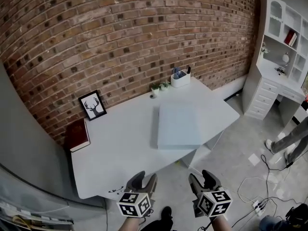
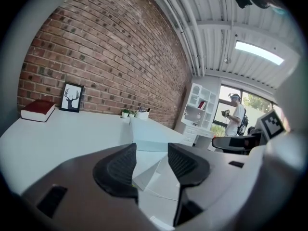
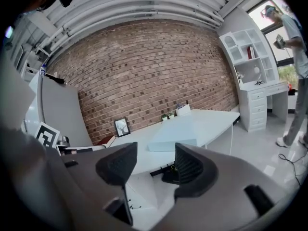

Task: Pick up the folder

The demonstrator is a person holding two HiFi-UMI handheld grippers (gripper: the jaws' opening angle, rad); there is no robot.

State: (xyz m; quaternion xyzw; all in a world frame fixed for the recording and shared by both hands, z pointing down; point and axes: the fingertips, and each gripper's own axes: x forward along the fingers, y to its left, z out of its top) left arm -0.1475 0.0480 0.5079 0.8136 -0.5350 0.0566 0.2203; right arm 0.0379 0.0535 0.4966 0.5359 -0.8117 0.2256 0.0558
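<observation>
Table [image 1: 120, 143] bears folder [image 1: 178, 126]; left gripper [image 1: 144, 177], right gripper [image 1: 200, 176] hover before it, fingers [image 2: 122, 170] apart.

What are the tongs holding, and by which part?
Nothing: left tongs and right tongs are both open and empty; the folder lies untouched on the table.

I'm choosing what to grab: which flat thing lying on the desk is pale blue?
The folder, wide and thin, on the right half of the desk by its front edge. The book at the left end is dark red and thicker.
</observation>
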